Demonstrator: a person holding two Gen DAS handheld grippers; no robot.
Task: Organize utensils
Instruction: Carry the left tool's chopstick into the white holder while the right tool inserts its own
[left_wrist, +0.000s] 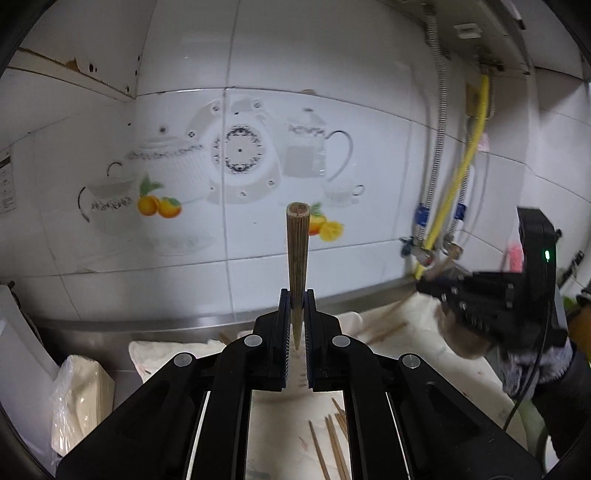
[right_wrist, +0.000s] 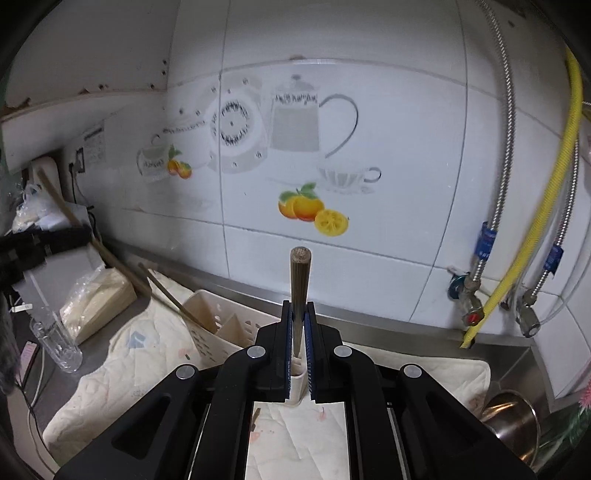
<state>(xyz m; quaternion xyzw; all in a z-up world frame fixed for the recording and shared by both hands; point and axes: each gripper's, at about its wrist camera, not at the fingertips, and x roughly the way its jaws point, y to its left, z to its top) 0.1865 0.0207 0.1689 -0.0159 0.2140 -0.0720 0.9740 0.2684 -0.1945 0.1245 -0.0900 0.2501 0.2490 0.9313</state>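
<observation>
Chopsticks: one in each gripper, the rest lying loose on the cloth (left_wrist: 369, 439) below the left gripper.
Left gripper (left_wrist: 297, 295): jaws pressed onto a chopstick (left_wrist: 297, 251), thick end forward and up, thin tip back between the pads.
Right gripper (right_wrist: 298, 306): jaws pinching a second chopstick (right_wrist: 300, 280) the same way, thick end toward the tiled wall (right_wrist: 388, 258).
Holder (right_wrist: 218, 317): cream slotted basket on the cloth by the steel counter edge, just ahead and left of the right gripper; one chopstick (right_wrist: 173, 295) already leans in it.
Step, as I judge it: carry both sticks to the holder and drop them in.
How to do it well: tip each wrist so the stick comes over an open compartment, thin tip leading if possible, before letting go; release only once the tip is inside the rim.
Order: one hand at a time, since both grippers would crowd the same small opening.
Risk: the grip sits near the thin end, so the stick may pivot; move smoothly.
Watch: the leaning chopstick, which a knock could tip out.
</observation>
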